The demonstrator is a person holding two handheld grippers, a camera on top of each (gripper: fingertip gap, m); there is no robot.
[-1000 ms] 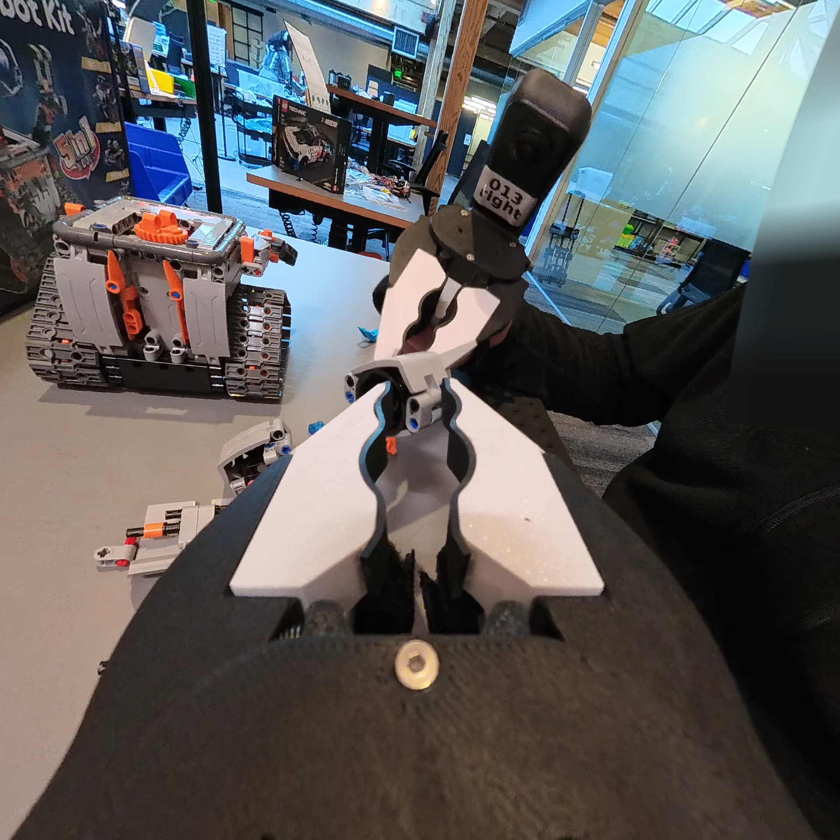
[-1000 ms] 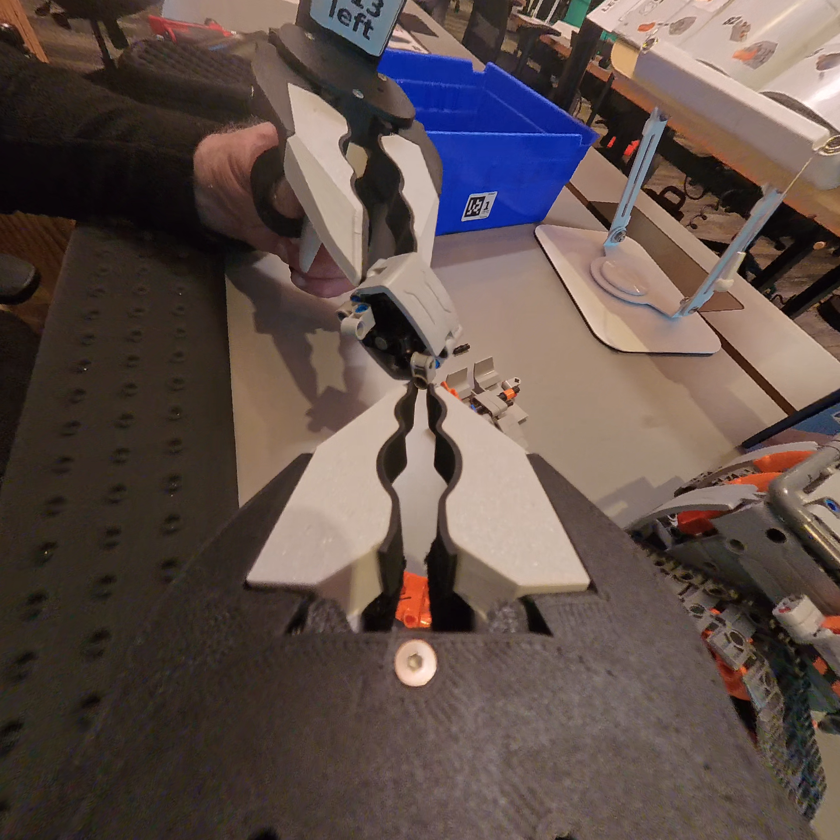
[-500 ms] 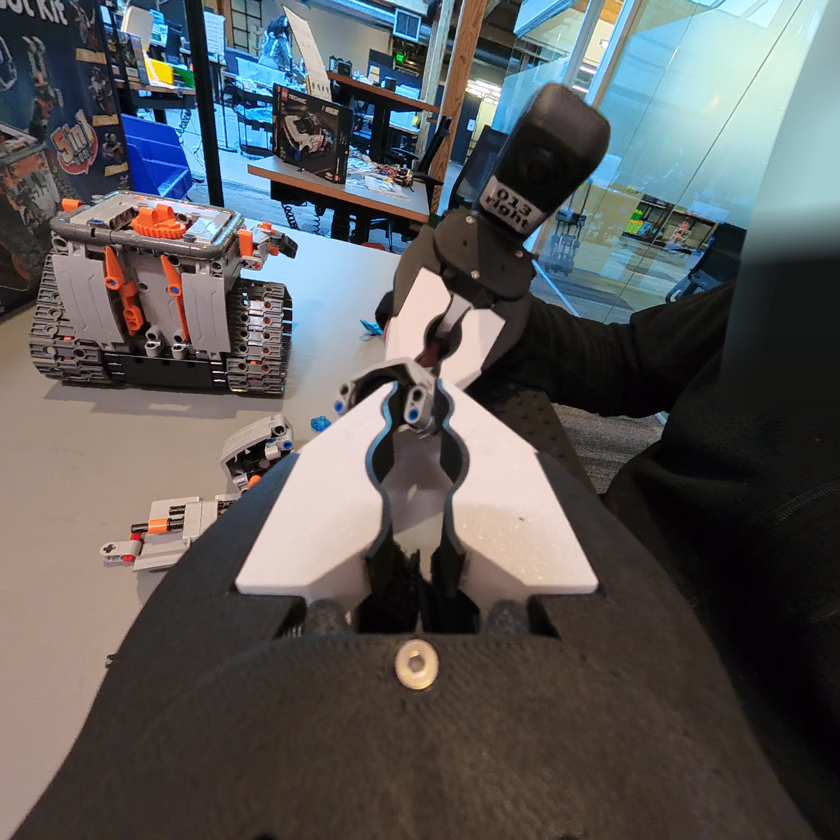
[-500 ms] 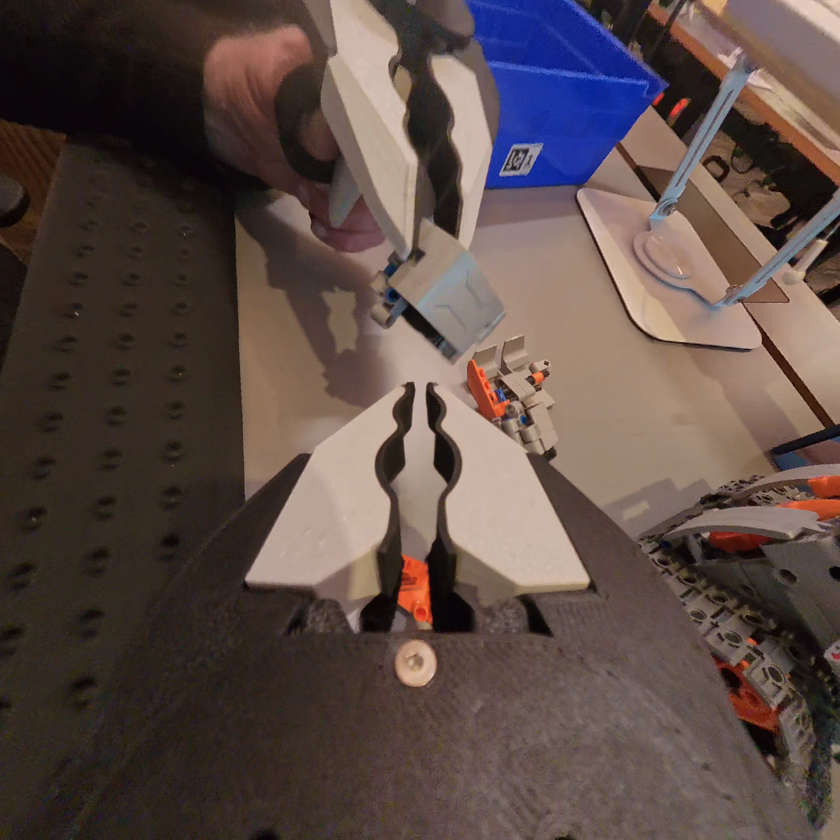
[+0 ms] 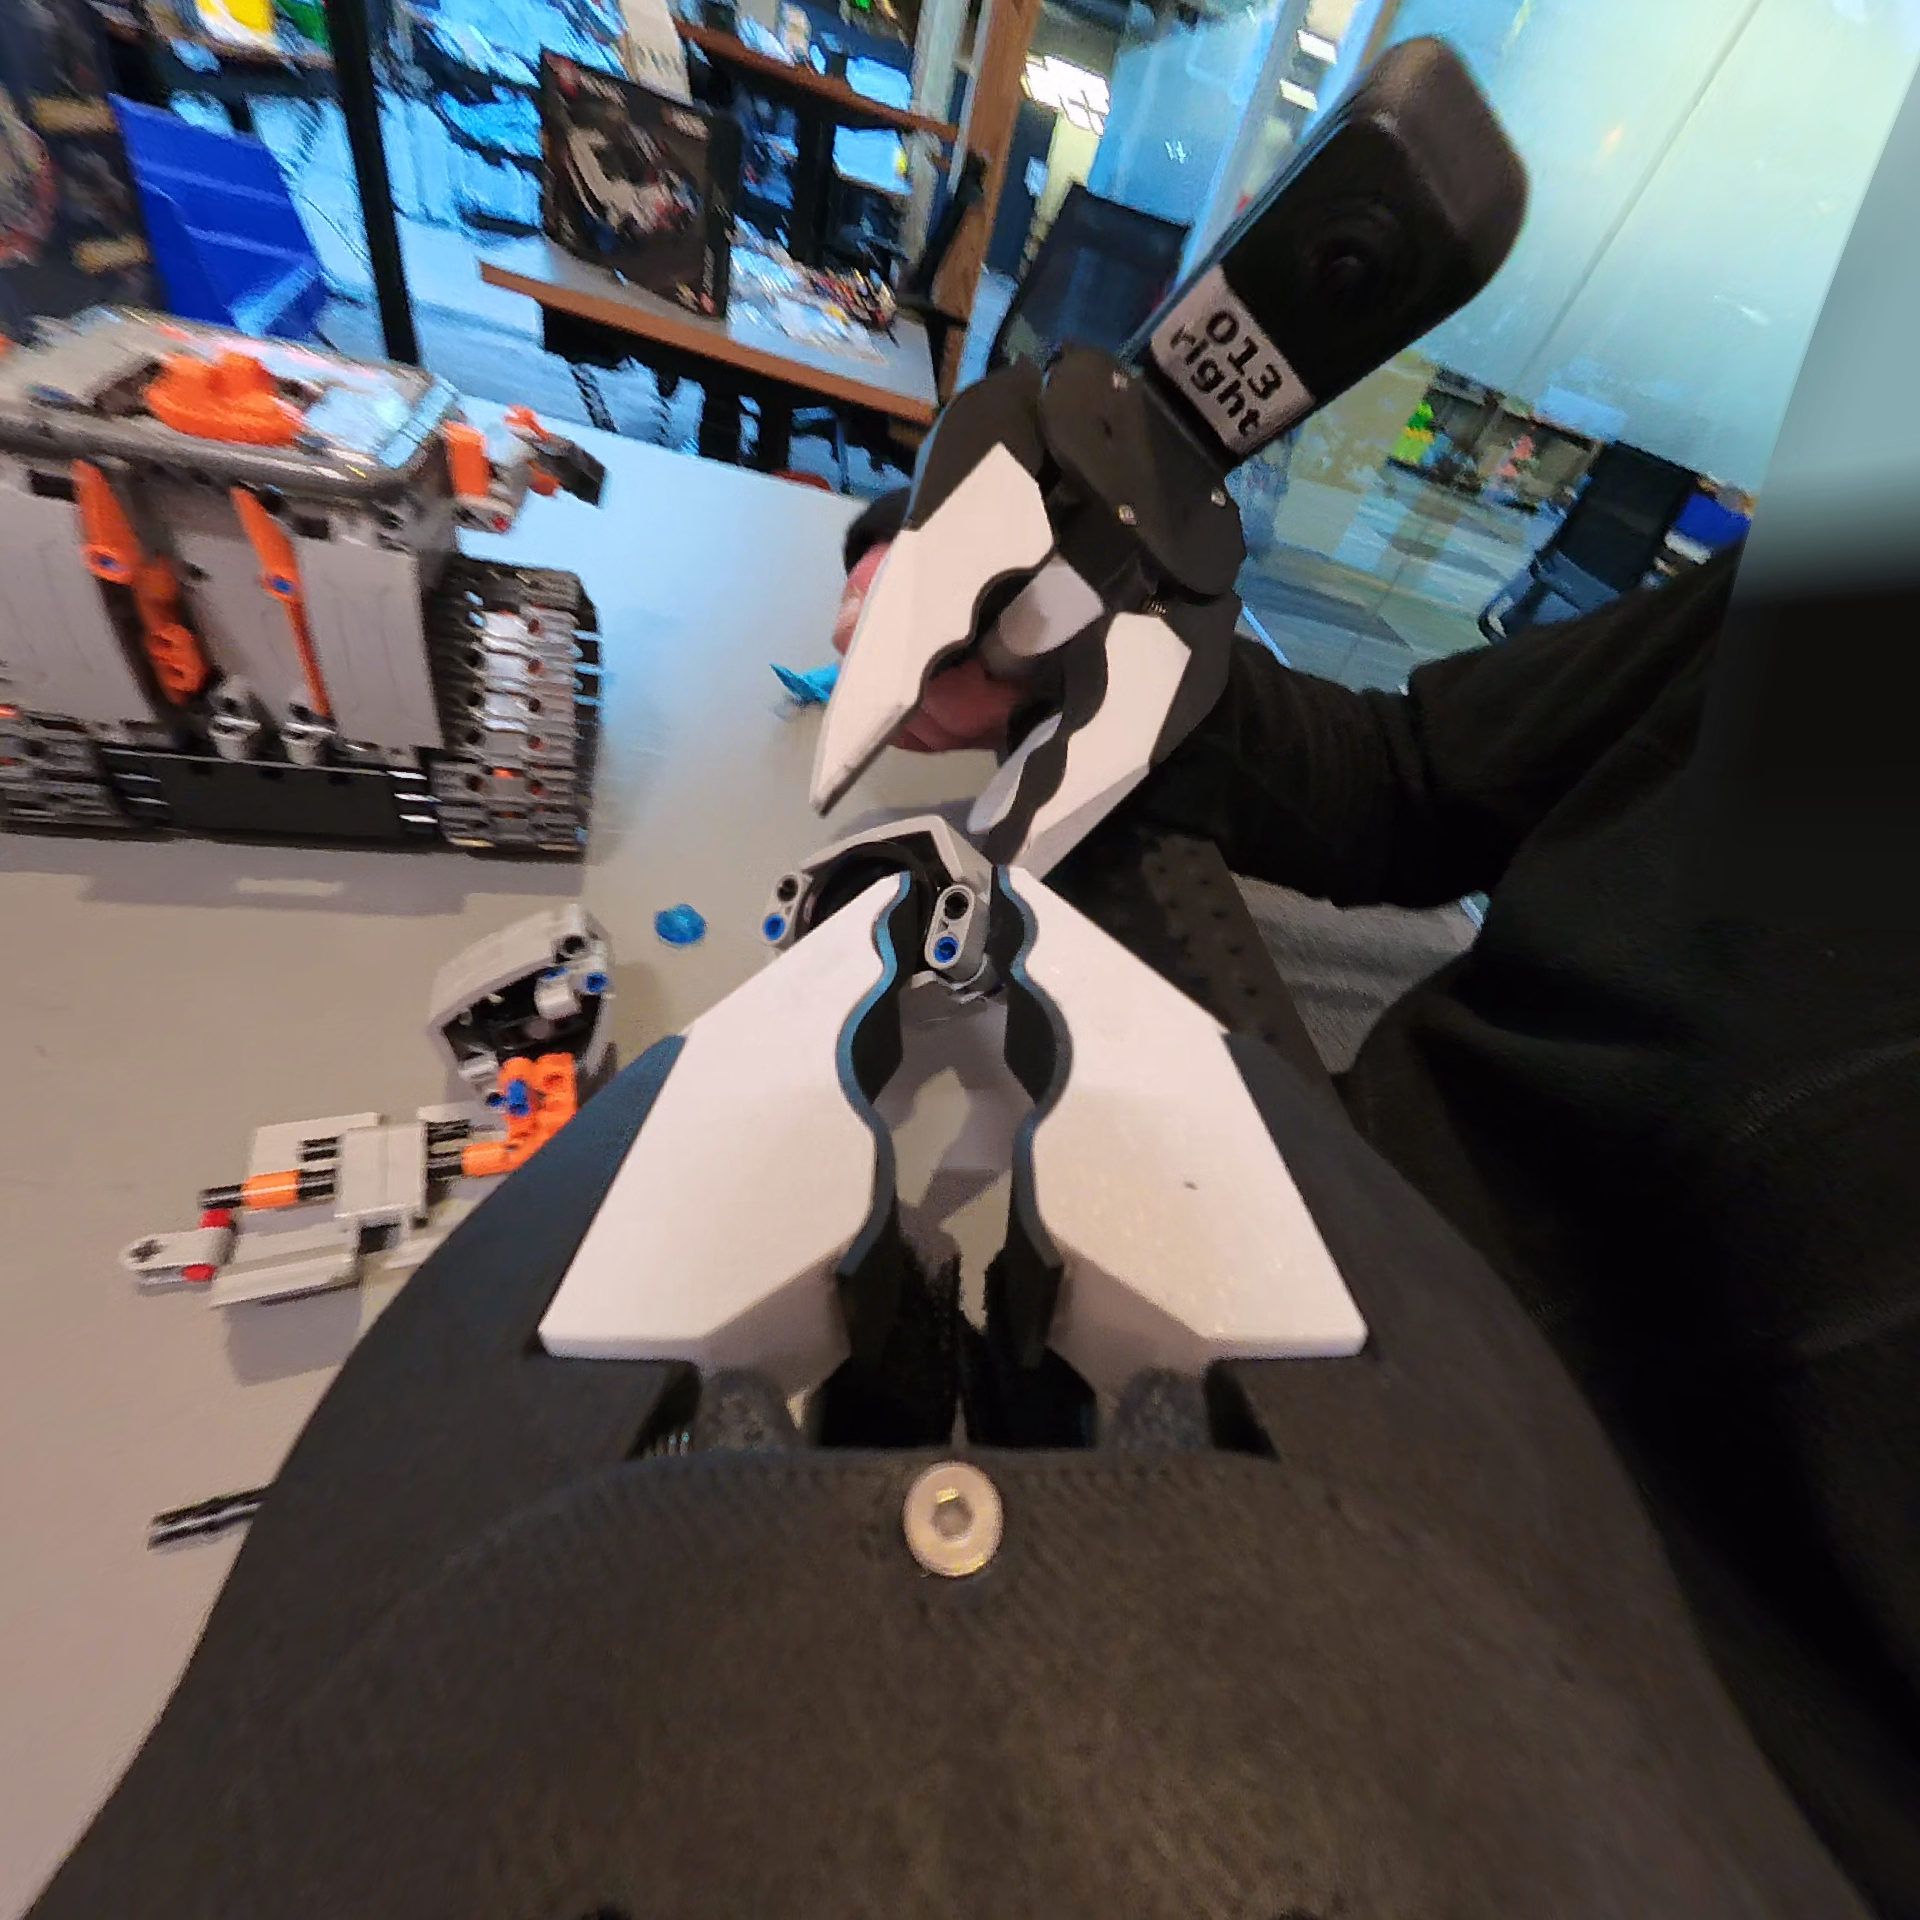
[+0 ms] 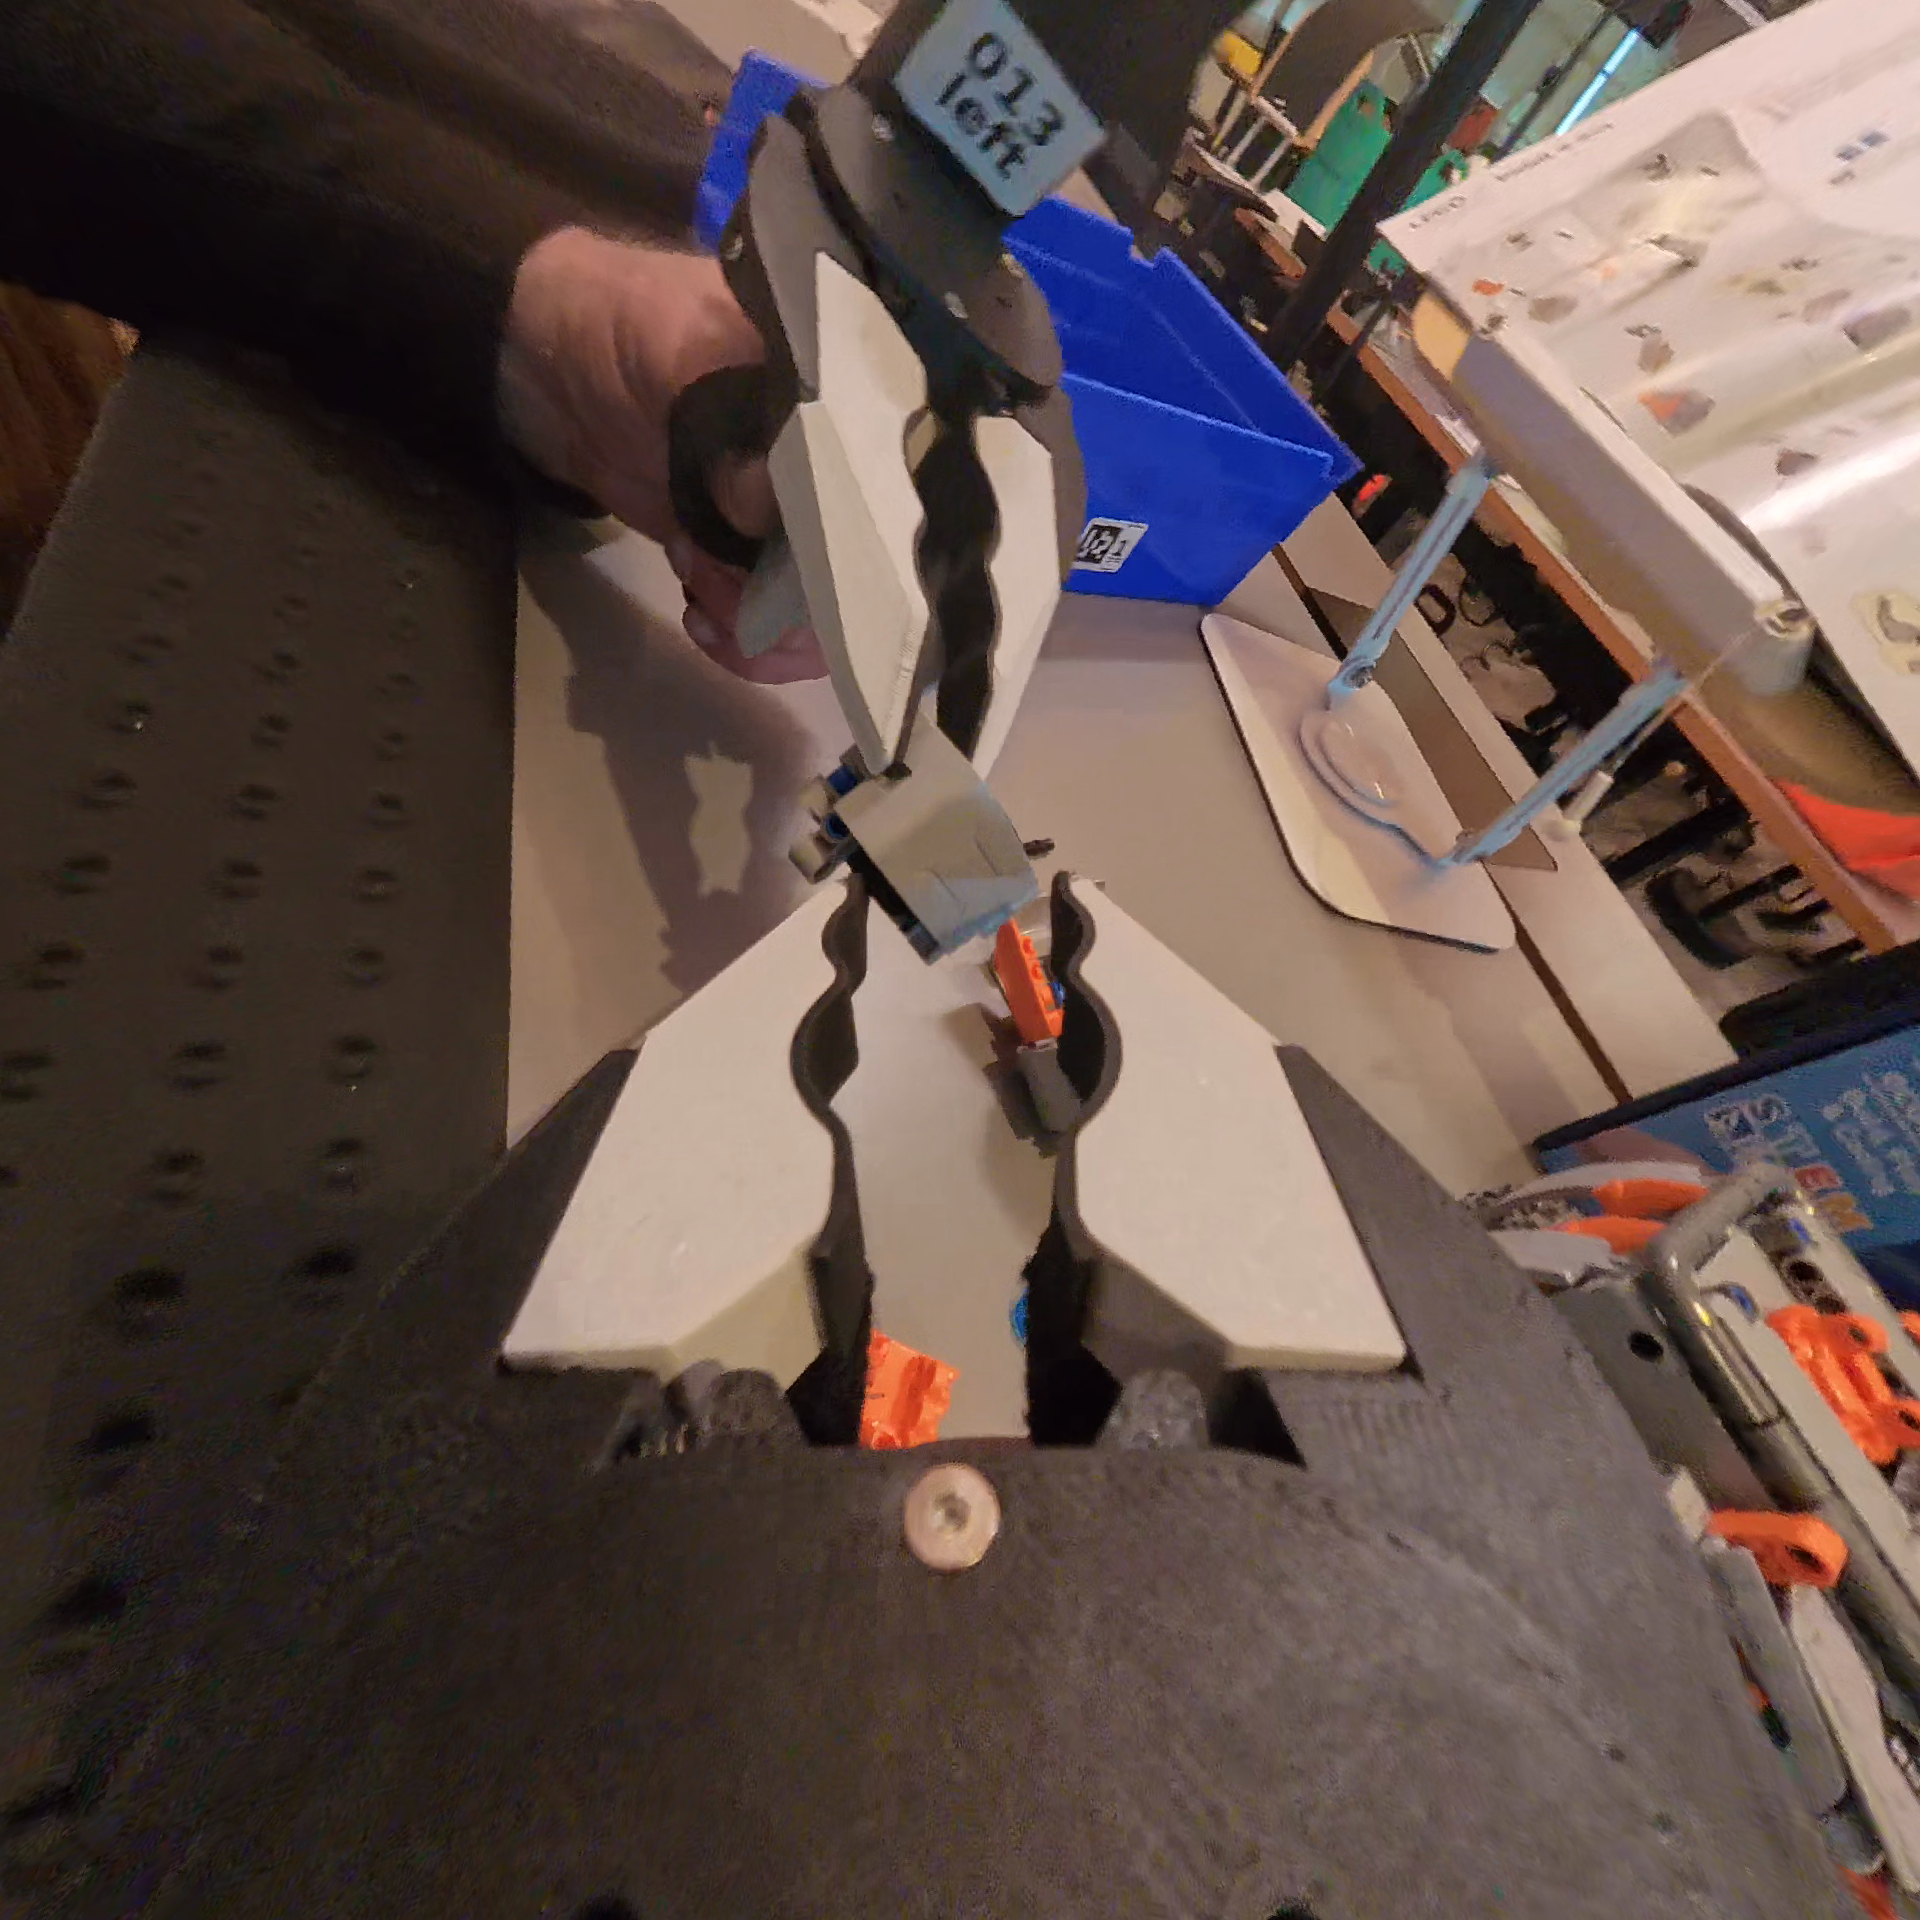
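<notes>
The left tongs (image 5: 951,894) are pinching a small grey brick assembly (image 5: 883,883) with blue pins between their white tips, holding it clear above the grey surface (image 5: 208,987). In the right wrist view the same grey assembly (image 6: 925,842) is hanging from the tips of the left tongs (image 6: 914,748), which a hand (image 6: 613,384) in a dark sleeve is gripping by the handle. The right tongs (image 6: 956,904) are standing spread apart with nothing between their fingertips (image 6: 748,977), their tips just beside and below the held assembly; an orange and grey brick piece (image 6: 1023,997) is lying on the surface seen through the gap. From the left wrist view the right tongs (image 5: 914,790) are pointing down toward the assembly, parted, with the nearer tip almost touching it. On the surface to the left, a large grey, orange and black tracked brick vehicle (image 5: 260,623) is standing, and nearer lie a second grey shell piece (image 5: 520,997), a long grey and orange sub-assembly (image 5: 322,1195), and a small blue stud (image 5: 677,925). In the right wrist view a blue bin (image 6: 1174,436) is sitting at the far end of the surface, next to a white stand base (image 6: 1340,790) with thin arms.
</notes>
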